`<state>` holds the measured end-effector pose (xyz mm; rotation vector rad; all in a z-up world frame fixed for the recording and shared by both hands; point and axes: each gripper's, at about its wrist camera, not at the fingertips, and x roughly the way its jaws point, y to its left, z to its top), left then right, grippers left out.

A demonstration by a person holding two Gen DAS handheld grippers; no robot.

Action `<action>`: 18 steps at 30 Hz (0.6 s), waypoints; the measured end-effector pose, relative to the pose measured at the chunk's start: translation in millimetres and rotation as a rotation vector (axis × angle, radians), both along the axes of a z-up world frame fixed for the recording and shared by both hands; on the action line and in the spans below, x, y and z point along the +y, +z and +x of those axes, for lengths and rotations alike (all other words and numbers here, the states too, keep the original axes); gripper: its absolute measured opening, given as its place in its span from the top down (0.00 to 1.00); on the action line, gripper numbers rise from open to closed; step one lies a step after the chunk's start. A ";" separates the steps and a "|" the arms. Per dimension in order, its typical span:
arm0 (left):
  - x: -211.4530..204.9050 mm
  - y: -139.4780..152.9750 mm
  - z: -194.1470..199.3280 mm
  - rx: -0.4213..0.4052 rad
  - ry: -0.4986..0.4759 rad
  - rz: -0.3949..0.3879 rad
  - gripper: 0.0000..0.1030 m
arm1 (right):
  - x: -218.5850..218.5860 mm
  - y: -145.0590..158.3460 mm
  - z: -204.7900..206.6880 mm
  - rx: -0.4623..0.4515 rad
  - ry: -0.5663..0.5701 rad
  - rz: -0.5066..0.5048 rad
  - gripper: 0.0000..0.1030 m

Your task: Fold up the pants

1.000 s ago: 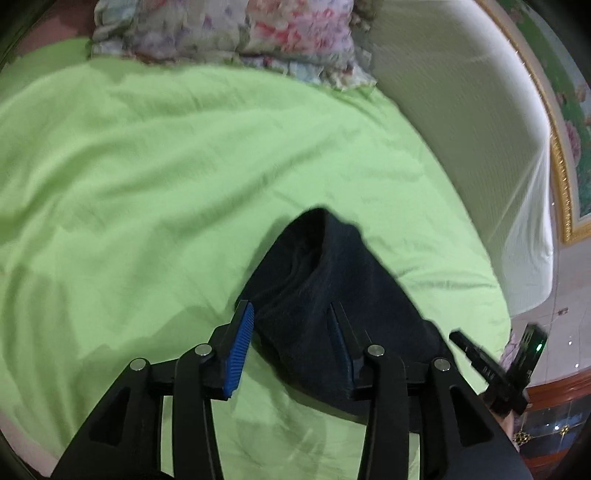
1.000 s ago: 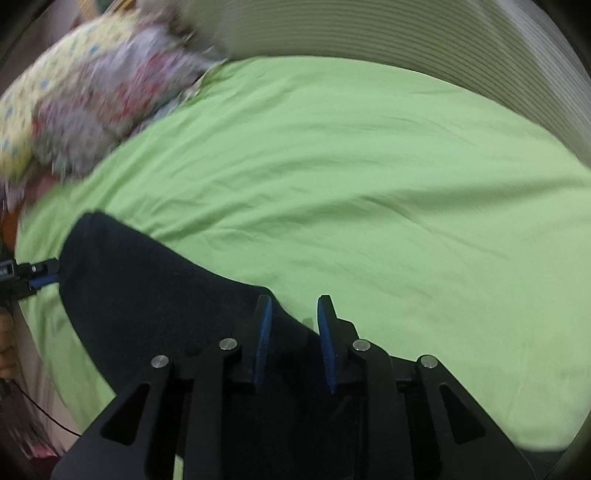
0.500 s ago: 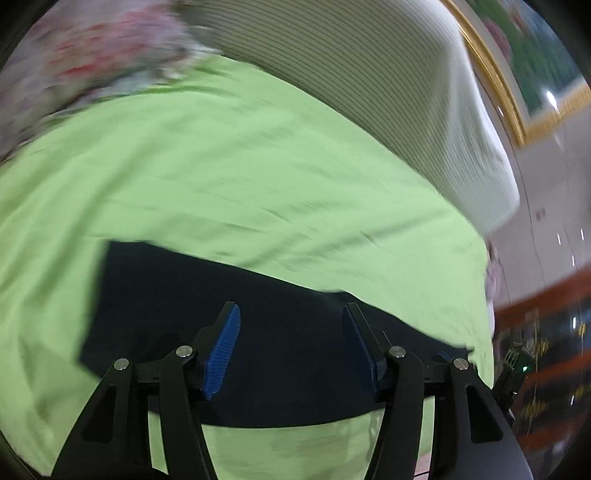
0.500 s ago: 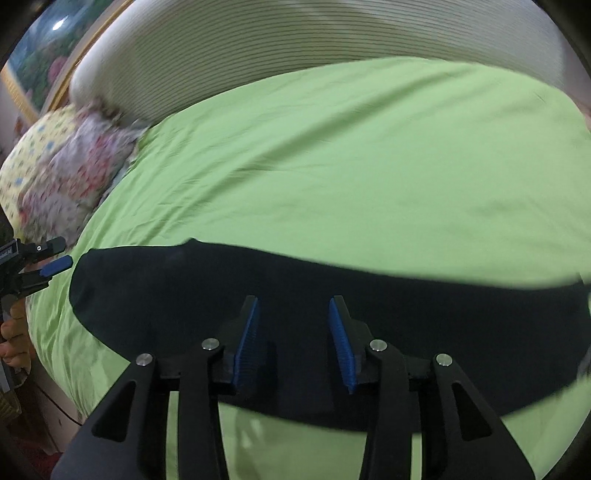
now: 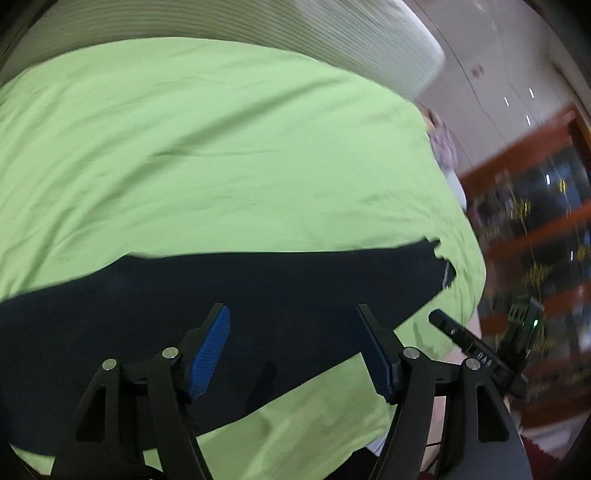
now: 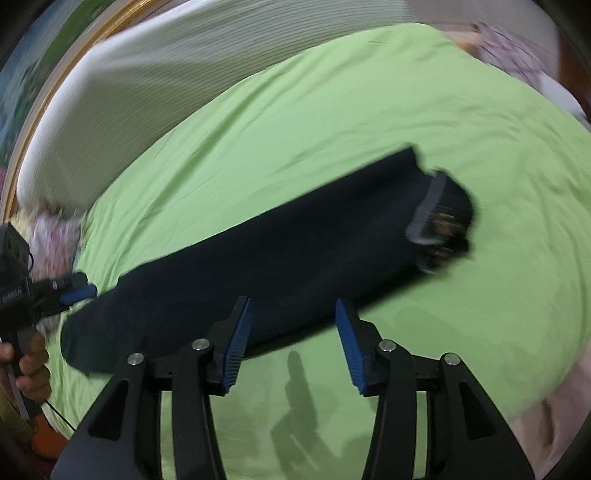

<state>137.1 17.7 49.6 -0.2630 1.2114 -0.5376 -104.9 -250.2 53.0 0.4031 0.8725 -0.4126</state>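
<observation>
Dark navy pants (image 5: 240, 288) lie flat in a long narrow strip across the green bed sheet (image 5: 221, 147). In the right wrist view the pants (image 6: 277, 258) run from lower left to the waistband (image 6: 439, 218) at the right. My left gripper (image 5: 291, 317) is open and empty, just above the strip's near edge. My right gripper (image 6: 291, 314) is open and empty, at the pants' near edge. The left gripper also shows in the right wrist view (image 6: 74, 291), by the leg end.
A white ribbed headboard (image 5: 295, 26) curves behind the bed. Floral pillows (image 6: 51, 236) lie at the far left. The bed's right edge (image 5: 469, 236) drops toward a wooden cabinet (image 5: 535, 221). A floral cloth (image 6: 517, 51) lies at the far right corner.
Both grippers have opened wider and pulled back off the pants. The pants went from a bunched fold to a long flat strip on the sheet. Both views swung to the right.
</observation>
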 end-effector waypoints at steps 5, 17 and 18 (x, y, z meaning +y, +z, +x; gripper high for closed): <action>-63.0 0.7 21.4 0.015 -0.145 0.008 0.30 | -30.5 3.3 -15.9 -0.065 -0.117 0.052 0.44; -204.7 -23.9 60.8 0.057 -0.440 0.089 0.30 | -77.7 -17.0 -21.6 -0.127 -0.247 0.195 0.44; -212.9 -27.1 63.9 0.064 -0.453 0.093 0.30 | -80.2 -19.6 -21.1 -0.131 -0.253 0.210 0.44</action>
